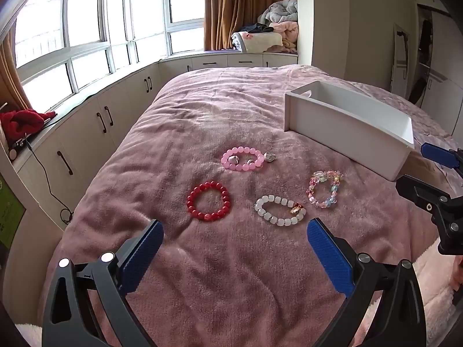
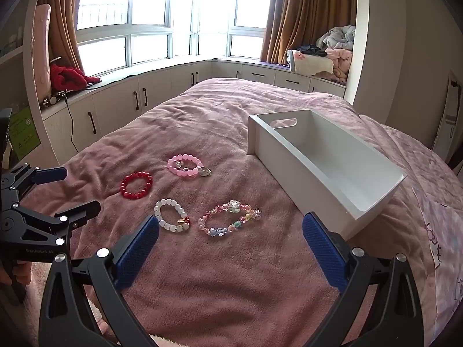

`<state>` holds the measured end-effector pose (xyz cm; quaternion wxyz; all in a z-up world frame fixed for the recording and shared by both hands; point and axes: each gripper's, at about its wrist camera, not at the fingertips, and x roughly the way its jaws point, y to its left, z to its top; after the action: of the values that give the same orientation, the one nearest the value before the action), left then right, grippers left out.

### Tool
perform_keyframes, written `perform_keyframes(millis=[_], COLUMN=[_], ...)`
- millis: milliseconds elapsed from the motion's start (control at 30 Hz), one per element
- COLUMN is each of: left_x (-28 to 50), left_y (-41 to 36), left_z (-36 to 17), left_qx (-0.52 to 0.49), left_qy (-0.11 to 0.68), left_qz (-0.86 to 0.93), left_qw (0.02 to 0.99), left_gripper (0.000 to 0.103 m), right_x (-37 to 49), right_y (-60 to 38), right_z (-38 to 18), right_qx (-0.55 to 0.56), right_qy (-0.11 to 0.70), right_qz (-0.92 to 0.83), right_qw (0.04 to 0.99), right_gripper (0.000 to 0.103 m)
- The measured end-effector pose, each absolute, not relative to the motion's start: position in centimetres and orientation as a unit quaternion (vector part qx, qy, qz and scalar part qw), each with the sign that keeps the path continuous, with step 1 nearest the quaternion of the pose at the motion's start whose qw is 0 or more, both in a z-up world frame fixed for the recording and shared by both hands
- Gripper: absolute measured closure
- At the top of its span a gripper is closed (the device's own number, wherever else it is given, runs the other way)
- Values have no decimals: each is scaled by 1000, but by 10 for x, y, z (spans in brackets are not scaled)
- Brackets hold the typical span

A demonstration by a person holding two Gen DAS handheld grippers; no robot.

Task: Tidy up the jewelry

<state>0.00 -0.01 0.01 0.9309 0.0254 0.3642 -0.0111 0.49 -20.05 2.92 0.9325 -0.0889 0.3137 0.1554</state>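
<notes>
**A:** status on both grippers?

**B:** left gripper (image 1: 235, 235) spread wide, nothing between the blue pads (image 1: 143, 256); hangs over the pink blanket (image 1: 231, 283), tilted down toward the jewelry; right gripper (image 2: 230, 231) same, fingers released, nothing held; both clear of every bracelet.

**A:** where's the jewelry?

**B:** four bracelets flat on the blanket, loose cluster, none touching another; red bead bracelet (image 1: 208, 201) just ahead of the left gripper's left finger; white bead bracelet (image 1: 280, 210) with a gold and red charm, just ahead of its right finger; pink bead bracelet (image 1: 242, 159) farther back, silver heart charms lying in and beside it; multicolour bead bracelet (image 1: 323, 188) right of the white one, nearest the box.

**A:** box?

**B:** white box (image 1: 341, 133), open top, long and narrow, cut-out handle at the far end; sits on the blanket right of the cluster, apart from all four; inside looks bare in the right wrist view.

**A:** right cam agree?

**B:** yes; the multicolour one sits between the right gripper's fingertips in view but farther out, not gripped; box's near corner just beyond its right finger; left gripper visible at left edge, also wide; a hand (image 2: 17, 271) on its handle, mostly cut off.

**A:** background?

**B:** bay window (image 2: 179, 23), brown curtains (image 2: 306, 14), white cabinets (image 1: 95, 127) below.
</notes>
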Motion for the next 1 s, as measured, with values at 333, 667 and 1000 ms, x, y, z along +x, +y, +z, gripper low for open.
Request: perform_keyframes(millis=[333, 667, 1000], left_x=[0, -7, -7], left_y=[2, 4, 4], left_z=[1, 10, 9], left_qx=[21, 19, 19], left_qy=[351, 346, 345], left_qz=[-12, -10, -10], left_qw=[936, 938, 938], left_gripper=[2, 2, 2], right_x=[3, 2, 1], right_y=[-204, -204, -203], right_z=[33, 35, 35], right_qx=[-83, -83, -84], right_qy=[304, 300, 300], right_qz=[156, 155, 155], right_qw=[936, 938, 937], right_gripper=[5, 5, 5])
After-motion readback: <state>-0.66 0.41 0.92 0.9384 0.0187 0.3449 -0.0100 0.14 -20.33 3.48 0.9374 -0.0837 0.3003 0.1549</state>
